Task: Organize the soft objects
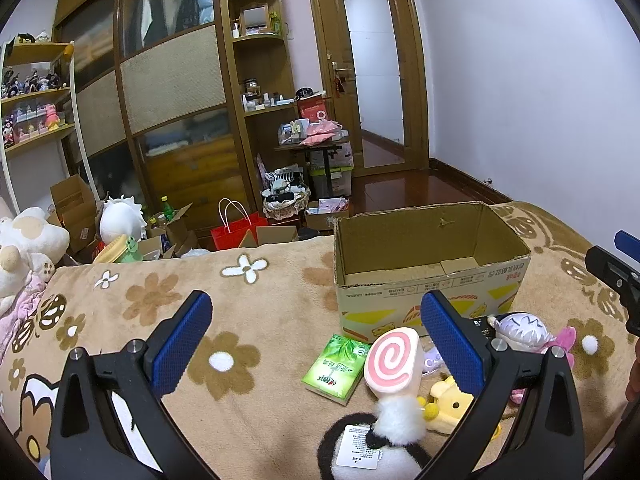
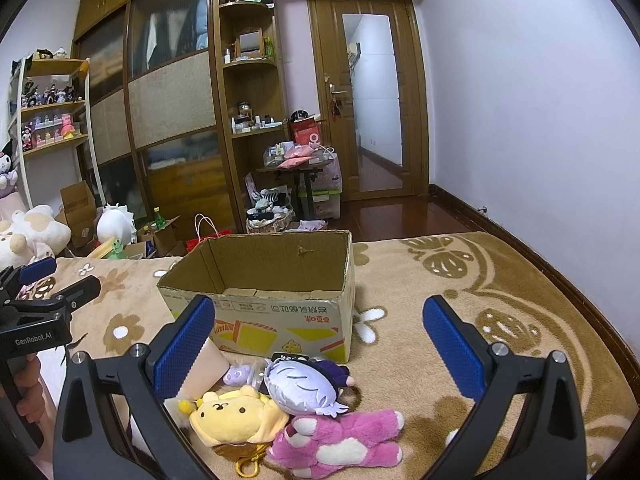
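An open, empty cardboard box (image 1: 432,256) (image 2: 272,292) stands on the flowered brown blanket. In front of it lie soft toys: a pink swirl plush (image 1: 394,360), a yellow bear (image 2: 232,416) (image 1: 450,398), a lavender-haired doll (image 2: 304,388) (image 1: 520,330), a pink bear (image 2: 340,440) and a black-and-white plush (image 1: 384,440). A green tissue pack (image 1: 336,364) lies beside them. My left gripper (image 1: 316,340) is open above the blanket, left of the toys. My right gripper (image 2: 320,344) is open above the toys, empty.
The blanket (image 2: 460,280) covers the bed. Behind it are a wooden wardrobe (image 1: 172,80), shelves, boxes, a red bag (image 1: 236,232) and clutter on the floor. A large white plush (image 1: 24,248) sits at the left. A door (image 1: 372,76) is at the back.
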Demonstrator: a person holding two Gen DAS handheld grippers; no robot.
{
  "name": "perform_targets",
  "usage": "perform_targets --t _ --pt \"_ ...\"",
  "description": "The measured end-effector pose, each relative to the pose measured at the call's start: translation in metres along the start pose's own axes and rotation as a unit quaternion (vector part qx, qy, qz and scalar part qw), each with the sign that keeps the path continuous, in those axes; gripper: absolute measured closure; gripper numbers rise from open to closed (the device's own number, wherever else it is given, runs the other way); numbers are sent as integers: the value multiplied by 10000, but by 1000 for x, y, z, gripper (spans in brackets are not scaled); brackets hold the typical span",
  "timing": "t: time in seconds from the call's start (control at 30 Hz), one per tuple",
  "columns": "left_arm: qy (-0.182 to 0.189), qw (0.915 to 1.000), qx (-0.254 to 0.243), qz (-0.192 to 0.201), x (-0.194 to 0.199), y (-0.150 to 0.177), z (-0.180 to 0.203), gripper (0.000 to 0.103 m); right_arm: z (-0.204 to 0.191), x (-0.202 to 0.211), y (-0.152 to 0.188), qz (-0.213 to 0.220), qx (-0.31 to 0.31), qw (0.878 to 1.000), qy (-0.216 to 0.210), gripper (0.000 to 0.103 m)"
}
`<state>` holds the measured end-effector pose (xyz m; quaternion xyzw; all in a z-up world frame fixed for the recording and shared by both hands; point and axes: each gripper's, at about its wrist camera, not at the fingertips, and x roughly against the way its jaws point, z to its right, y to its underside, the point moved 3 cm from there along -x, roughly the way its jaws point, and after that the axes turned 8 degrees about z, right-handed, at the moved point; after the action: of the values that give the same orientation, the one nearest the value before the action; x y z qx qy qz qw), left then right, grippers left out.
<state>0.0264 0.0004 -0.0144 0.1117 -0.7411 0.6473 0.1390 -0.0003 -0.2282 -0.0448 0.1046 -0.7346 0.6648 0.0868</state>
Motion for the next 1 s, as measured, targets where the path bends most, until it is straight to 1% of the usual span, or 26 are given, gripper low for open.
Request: perform_targets --t 1.0 --pt "7 10000 -3 -31 -3 4 2 0 -6 -2 8 -25 36 10000 10 0"
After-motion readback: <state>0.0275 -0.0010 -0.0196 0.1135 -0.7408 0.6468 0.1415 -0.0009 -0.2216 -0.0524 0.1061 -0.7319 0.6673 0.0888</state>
